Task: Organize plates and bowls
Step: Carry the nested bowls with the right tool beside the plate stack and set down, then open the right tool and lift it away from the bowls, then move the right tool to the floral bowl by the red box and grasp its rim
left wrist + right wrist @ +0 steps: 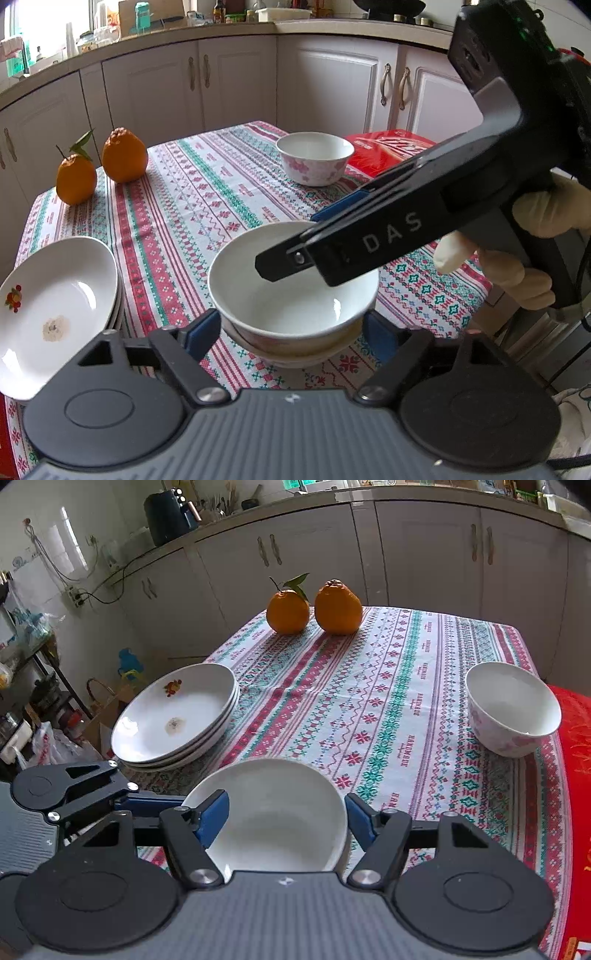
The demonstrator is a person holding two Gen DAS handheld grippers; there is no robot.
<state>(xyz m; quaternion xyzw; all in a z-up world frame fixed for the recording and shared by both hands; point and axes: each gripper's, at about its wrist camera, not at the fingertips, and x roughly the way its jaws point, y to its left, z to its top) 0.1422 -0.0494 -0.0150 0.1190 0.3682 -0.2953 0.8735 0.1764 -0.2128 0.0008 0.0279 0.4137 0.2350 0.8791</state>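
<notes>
The left tongs (291, 332) stand open astride the stacked bowls (291, 295), blue pads clear of the sides; the lower bowl is mostly hidden. The right tongs (286, 821) hang open, one finger inside the top bowl. Their side reads "DAS". The tablecloth (406, 709) reads "HANDMADE".

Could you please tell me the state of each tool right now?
Left tool: open, fingers either side of the stacked bowl, not gripping.
Right tool: open, straddling that bowl's rim, holding nothing.
</notes>
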